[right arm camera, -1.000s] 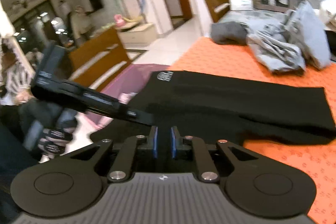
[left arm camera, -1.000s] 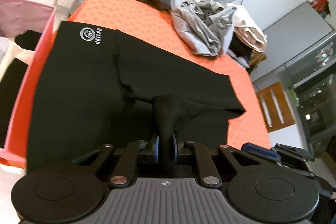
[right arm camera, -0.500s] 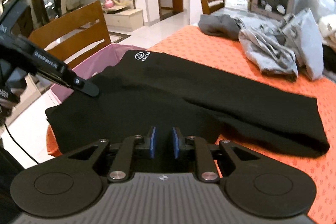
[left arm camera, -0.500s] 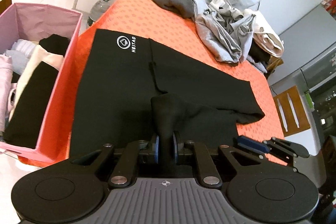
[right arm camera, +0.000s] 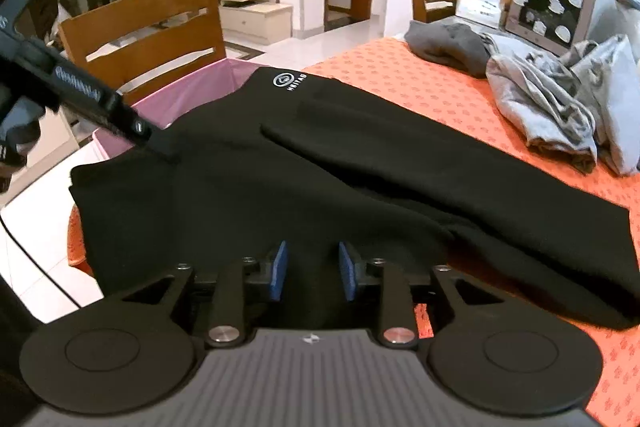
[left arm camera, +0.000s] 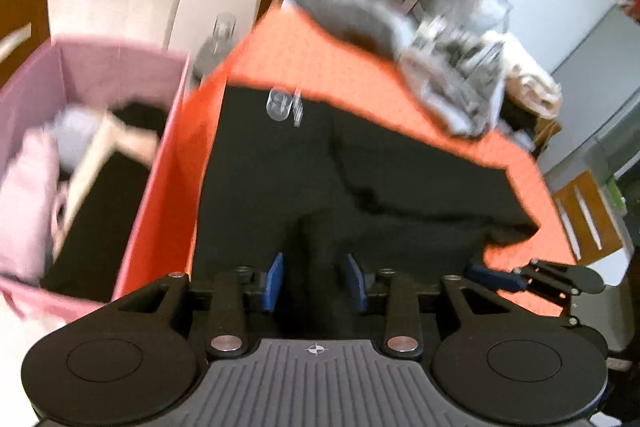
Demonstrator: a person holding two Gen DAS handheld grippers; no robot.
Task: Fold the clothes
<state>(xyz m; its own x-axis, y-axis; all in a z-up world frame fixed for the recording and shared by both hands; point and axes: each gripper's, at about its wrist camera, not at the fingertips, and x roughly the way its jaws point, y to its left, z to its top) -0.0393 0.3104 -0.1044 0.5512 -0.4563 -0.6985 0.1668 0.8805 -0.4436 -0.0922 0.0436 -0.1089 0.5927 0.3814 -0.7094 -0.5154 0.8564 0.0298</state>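
Black trousers (left arm camera: 400,187) with a white logo (right arm camera: 286,79) lie spread on the orange tablecloth (right arm camera: 420,83), one edge hanging over the near table edge. My left gripper (left arm camera: 314,281) is open at that near edge, and a ridge of black cloth stands loosely between its blue pads (left arm camera: 276,283). In the right wrist view the left gripper (right arm camera: 136,131) shows with its tip at the trousers' left edge. My right gripper (right arm camera: 312,271) is open low over the trousers (right arm camera: 360,167), with black cloth under its blue pads (right arm camera: 346,271). The left wrist view is blurred.
A pink fabric bin (left arm camera: 100,75) with folded clothes stands on the floor left of the table. Crumpled grey clothes (right arm camera: 540,99) and a dark grey garment (right arm camera: 444,45) lie at the table's far side. A wooden chair (right arm camera: 152,27) stands behind the bin (right arm camera: 192,91).
Both grippers have opened. The left one let go of the pinched fold of black cloth, and its view has swung and blurred. The right one's pads have spread over the trousers.
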